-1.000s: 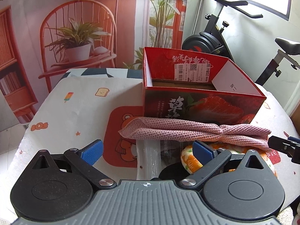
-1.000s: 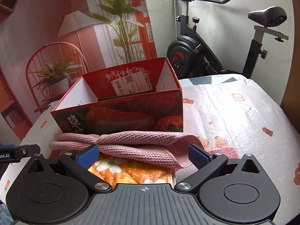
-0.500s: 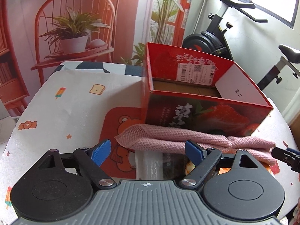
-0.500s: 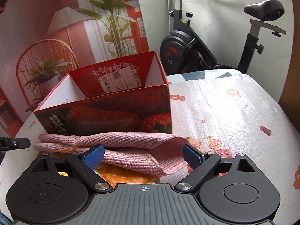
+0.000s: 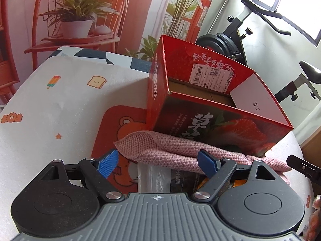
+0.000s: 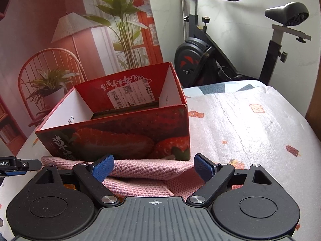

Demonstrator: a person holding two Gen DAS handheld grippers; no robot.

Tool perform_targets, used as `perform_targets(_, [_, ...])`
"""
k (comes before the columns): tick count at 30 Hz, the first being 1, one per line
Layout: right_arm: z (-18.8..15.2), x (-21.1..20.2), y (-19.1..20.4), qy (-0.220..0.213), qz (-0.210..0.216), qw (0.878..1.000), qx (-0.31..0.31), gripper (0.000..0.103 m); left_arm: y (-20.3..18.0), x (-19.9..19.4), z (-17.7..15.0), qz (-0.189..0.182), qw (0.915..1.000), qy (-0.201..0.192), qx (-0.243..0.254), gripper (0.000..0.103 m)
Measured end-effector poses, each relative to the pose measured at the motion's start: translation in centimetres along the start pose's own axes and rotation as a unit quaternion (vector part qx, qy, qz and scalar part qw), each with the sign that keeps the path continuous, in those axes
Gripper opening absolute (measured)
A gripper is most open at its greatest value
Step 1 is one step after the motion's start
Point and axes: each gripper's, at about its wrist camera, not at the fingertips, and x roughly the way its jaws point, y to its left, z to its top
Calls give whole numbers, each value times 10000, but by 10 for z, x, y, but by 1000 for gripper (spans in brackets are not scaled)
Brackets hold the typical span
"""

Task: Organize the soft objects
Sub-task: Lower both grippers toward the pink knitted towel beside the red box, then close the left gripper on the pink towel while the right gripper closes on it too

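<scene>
Cloth [image 5: 180,150] pink, knitted, limp, light; lies against box [image 5: 210,120]. Left tool [image 5: 158,161], right tool [image 6: 153,168] spread wide, empty; grip ends.

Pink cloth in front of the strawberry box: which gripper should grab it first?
Probably the right gripper. It is open, and the pink cloth fills the gap between its fingers. The left gripper is open too, but frames only the cloth's end, with a plastic packet below.

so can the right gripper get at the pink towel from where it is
Probably yes: the right gripper is open, the pink towel lies folded right between its fingers in front of the strawberry box, and nothing covers it.
</scene>
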Motion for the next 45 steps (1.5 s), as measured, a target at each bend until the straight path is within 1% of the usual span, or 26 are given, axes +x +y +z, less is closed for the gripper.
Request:
perform_targets(3, [3, 12, 5, -169, -134, 9997, -89, 84, -1, 6, 7, 65, 10000, -38, -65, 87])
perform_targets(4, [3, 18, 7, -144, -251, 9995, -159, 81, -3, 7, 8, 105, 9999, -60, -54, 87])
perform_targets(6, [-1, 27, 9, 59, -418, 9987, -277, 76, -5, 11, 10, 179, 9998, -45, -9, 87])
perform_targets(8, [-7, 29, 8, 235, -382, 9986, -280, 75, -5, 14, 11, 181, 9998, 18, 10, 87])
perform_targets(11, [-17, 26, 5, 381, -394, 9982, -262, 76, -1, 18, 9, 134, 9998, 147, -58, 88])
perform_targets(15, [-29, 22, -6, 563, -310, 9979, 18, 79, 6, 28, 7, 6, 9990, 362, -271, 88])
perform_targets(18, [-35, 21, -9, 610, -295, 9977, 84, 82, 9, 35, 4, -66, 9982, 492, -336, 88])
perform_targets(20, [-37, 21, -9, 638, -310, 9974, 96, 85, 9, 38, 2, -115, 9977, 568, -362, 88])
perform_targets(22, [-36, 22, -10, 655, -351, 9972, 99, 89, 12, 40, -1, -178, 9971, 623, -404, 88])
perform_targets(25, [-37, 25, -11, 725, -370, 9966, 154, 92, 14, 44, -4, -266, 9961, 694, -481, 88])
perform_targets(27, [-37, 28, -13, 780, -357, 9960, 255, 93, 16, 47, -5, -301, 9955, 731, -531, 88])
perform_targets(30, [-37, 31, -17, 823, -365, 9949, 445, 98, 18, 49, -6, -360, 9945, 772, -610, 88])
perform_targets(35, [-38, 34, -22, 887, -293, 9937, 617, 97, 20, 52, -8, -459, 9931, 815, -712, 88])
perform_targets(37, [-37, 33, -22, 883, -230, 9940, 609, 92, 20, 51, -8, -500, 9931, 785, -719, 85])
perform_targets(38, [-36, 33, -21, 864, -179, 9943, 599, 89, 20, 50, -8, -555, 9933, 740, -689, 77])
perform_targets(39, [-36, 32, -20, 846, -125, 9946, 587, 81, 18, 49, -8, -602, 9936, 703, -642, 65])
perform_targets(40, [-35, 31, -18, 825, -83, 9949, 569, 72, 16, 47, -8, -648, 9941, 661, -568, 59])
perform_targets(41, [-33, 30, -16, 796, -51, 9954, 532, 68, 12, 45, -8, -704, 9945, 621, -474, 47])
perform_targets(42, [-32, 29, -14, 774, -29, 9958, 484, 59, 8, 44, -7, -701, 9952, 578, -359, 36])
perform_targets(43, [-29, 28, -11, 749, -16, 9963, 410, 51, 4, 41, -6, -658, 9963, 506, -214, 28])
perform_targets(44, [-28, 26, -8, 722, -12, 9968, 340, 48, -1, 39, -6, -581, 9973, 439, -61, 17])
perform_targets(45, [-25, 24, -6, 680, -22, 9973, 268, 42, -5, 37, -5, -522, 9979, 390, 55, 14])
